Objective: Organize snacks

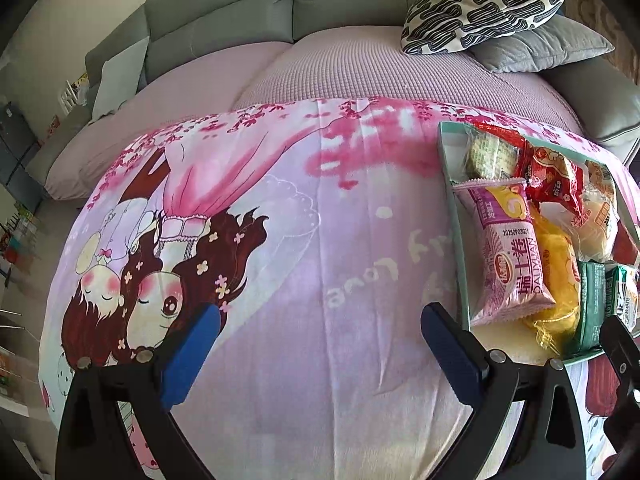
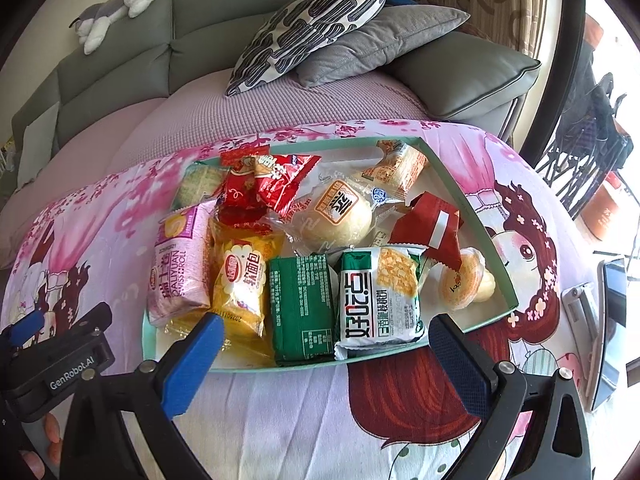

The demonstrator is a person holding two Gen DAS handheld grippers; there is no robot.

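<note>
A shallow mint-green tray point(image 2: 472, 200) sits on a pink cartoon blanket point(image 1: 300, 240) and holds several wrapped snacks: a pink Swiss roll pack point(image 2: 178, 264), a yellow bread pack point(image 2: 240, 288), a green pack point(image 2: 302, 308), a green-and-white biscuit pack point(image 2: 380, 300), red packs point(image 2: 276, 184) and a round bun point(image 2: 336, 212). The tray also shows at the right of the left wrist view point(image 1: 452, 184). My right gripper point(image 2: 324, 344) is open and empty, just in front of the tray's near edge. My left gripper point(image 1: 320, 332) is open and empty over bare blanket, left of the tray.
A grey sofa point(image 1: 224, 20) with a patterned pillow point(image 2: 312, 24) and grey cushions point(image 2: 384, 40) lies behind the blanket. A plush toy point(image 2: 116, 4) rests on the sofa back. A phone-like device point(image 2: 608, 332) lies at the right. The left gripper's body point(image 2: 60, 360) shows at lower left.
</note>
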